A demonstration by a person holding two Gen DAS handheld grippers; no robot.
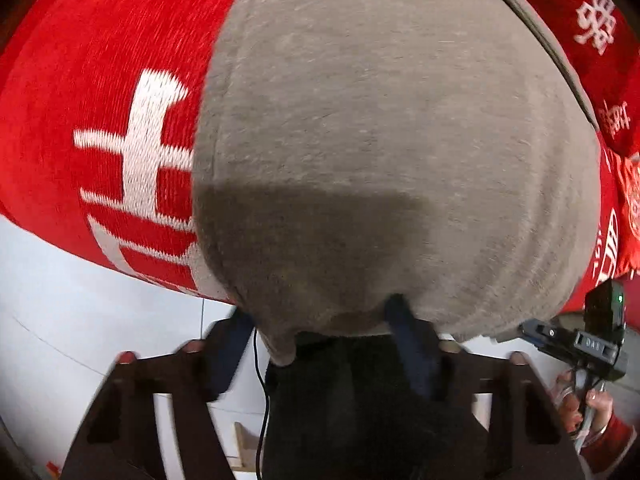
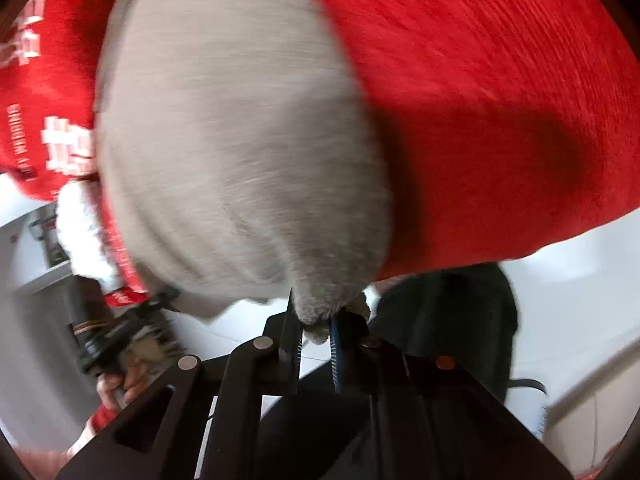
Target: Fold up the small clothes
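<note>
Lower centre, both views | grey garment (image 1: 360, 140) spreads upward over red knit cloth (image 1: 100, 80) | right gripper (image 2: 316, 340) clamped on near corner | left gripper (image 1: 320, 340) fingers partly apart, straddling hem, grip uncertain.

Grey cloth (image 1: 380, 140) and red scarf (image 1: 100, 80) crowding ahead

A grey fleecy cloth (image 1: 380, 140) fills most of the left wrist view, lying over a red knitted fabric with white woven characters (image 1: 100, 120). The left gripper (image 1: 320, 324) has its dark fingers (image 1: 404, 332) at the cloth's near hem; one finger sits against the hem, while the other is at its left corner, and whether the pads press is unclear. A white bench (image 1: 60, 320) shows beyond the red fabric's edge. At the lower right, the right gripper (image 1: 576, 340) is held by a hand (image 1: 588, 404) in a red sleeve.
</note>
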